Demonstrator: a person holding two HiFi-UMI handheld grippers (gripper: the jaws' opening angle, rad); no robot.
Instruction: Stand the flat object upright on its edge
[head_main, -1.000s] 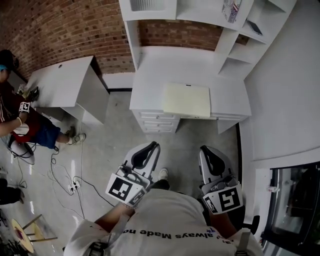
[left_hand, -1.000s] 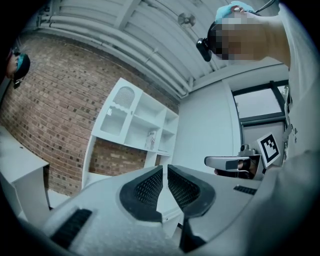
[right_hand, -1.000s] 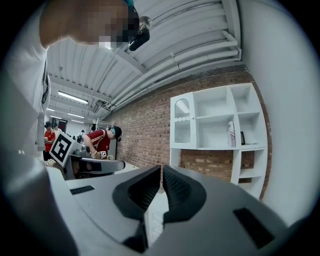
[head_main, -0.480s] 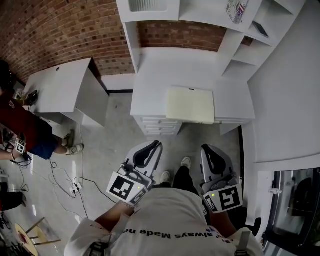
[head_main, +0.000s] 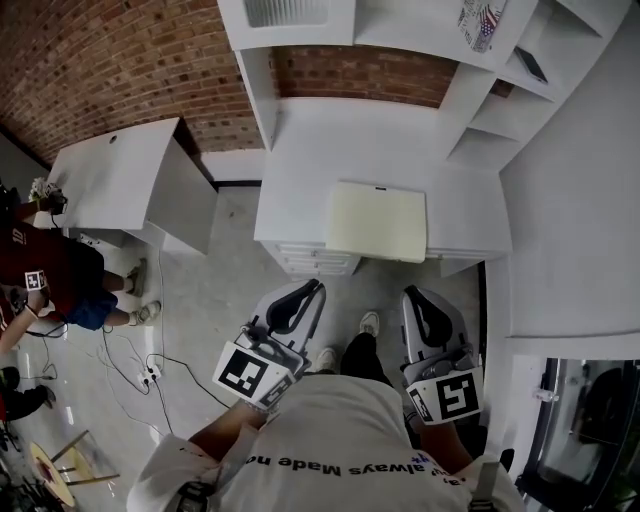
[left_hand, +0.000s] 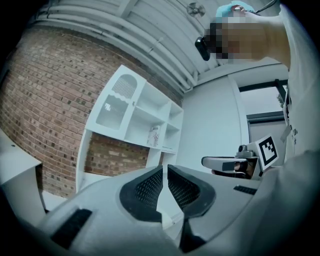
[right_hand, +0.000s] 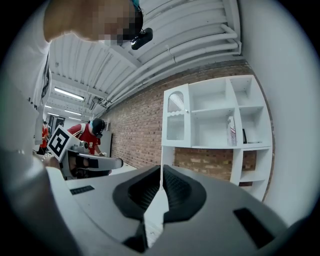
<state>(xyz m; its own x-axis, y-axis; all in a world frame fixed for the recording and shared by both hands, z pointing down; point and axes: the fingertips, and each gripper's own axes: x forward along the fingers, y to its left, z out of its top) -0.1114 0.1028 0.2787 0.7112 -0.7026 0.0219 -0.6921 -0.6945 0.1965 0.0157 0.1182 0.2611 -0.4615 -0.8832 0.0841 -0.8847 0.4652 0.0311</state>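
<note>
Looking down, head view: the flat object (head_main: 375, 220) lies flat at the white desk's (head_main: 330, 140) front edge, left gripper (head_main: 312, 288) and right gripper (head_main: 410, 296) short of it. Left gripper view: jaws together, empty. Right gripper view: likewise; pale strip beyond, perhaps the desk.

Your shirt (head_main: 340, 440) and the marker cubes (head_main: 248, 377) hide your hands, the frame edge cuts off the person (head_main: 45, 278) at left, and the print on the shelf container (head_main: 478, 20) is too small to read.
</note>
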